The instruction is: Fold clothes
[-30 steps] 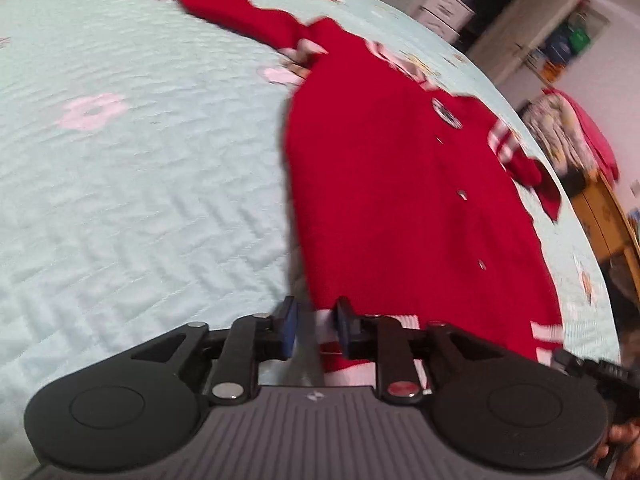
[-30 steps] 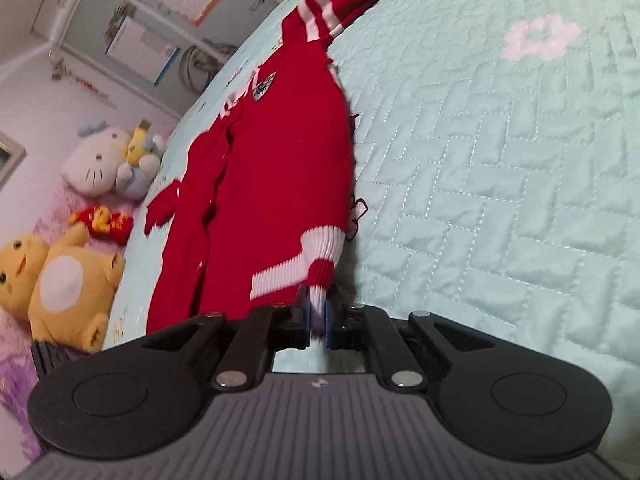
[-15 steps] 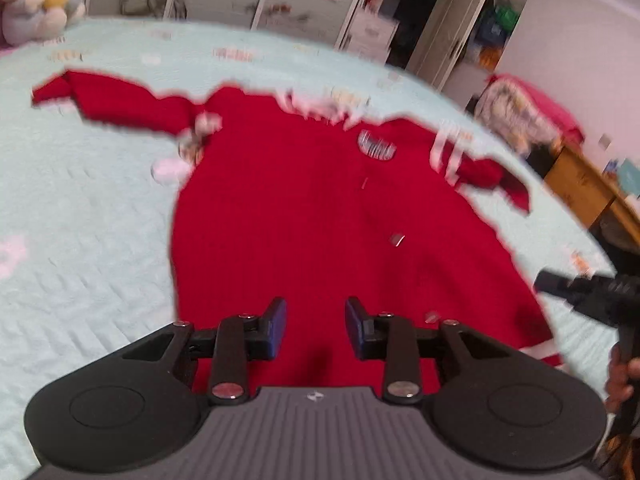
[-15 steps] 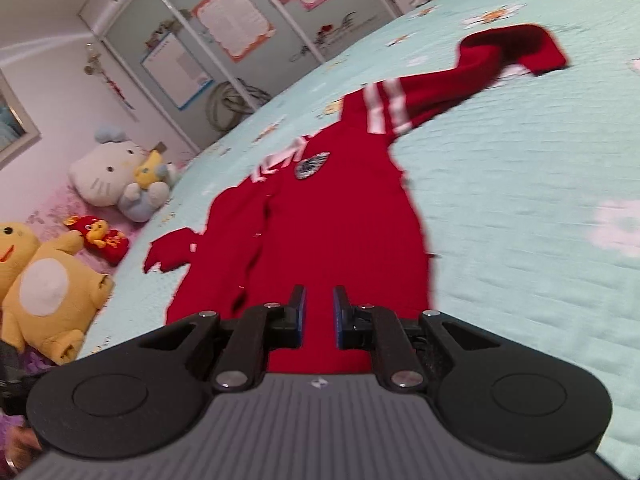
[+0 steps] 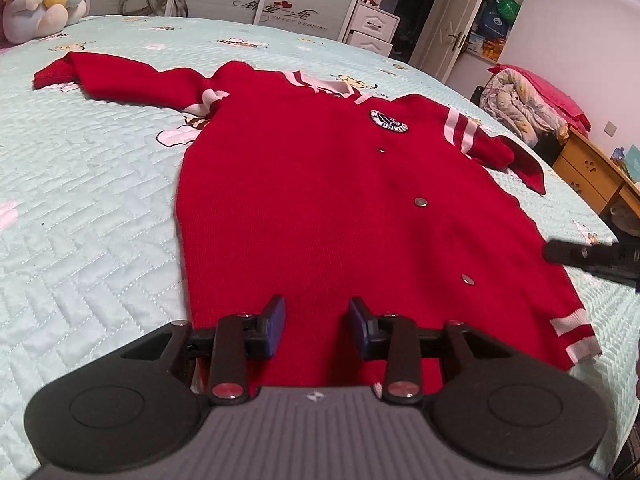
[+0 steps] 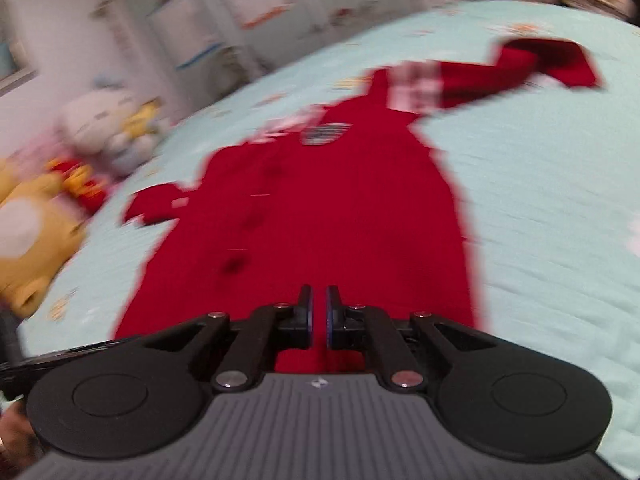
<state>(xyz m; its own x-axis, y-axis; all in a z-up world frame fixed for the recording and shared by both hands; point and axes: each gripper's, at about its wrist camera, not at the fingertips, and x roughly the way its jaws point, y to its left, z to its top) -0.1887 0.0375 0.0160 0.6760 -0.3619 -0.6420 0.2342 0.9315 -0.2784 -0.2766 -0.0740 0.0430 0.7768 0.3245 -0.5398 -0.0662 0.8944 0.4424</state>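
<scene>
Both grippers let go hem of red cardigan (image 5: 320,184) – left gripper (image 5: 316,322) has just been opening, empty; right gripper (image 6: 319,316) has just closed again, empty – cardigan flat on bed, sleeves next.

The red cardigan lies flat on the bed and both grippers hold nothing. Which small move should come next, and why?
Probably take the left gripper, whose jaws have just been opening with nothing between them, to the long sleeve spread far out on the bedcover. The red cardigan is buttoned and flat, so folding a sleeve over the body seems the natural start. The right gripper is nearly shut and empty.
</scene>
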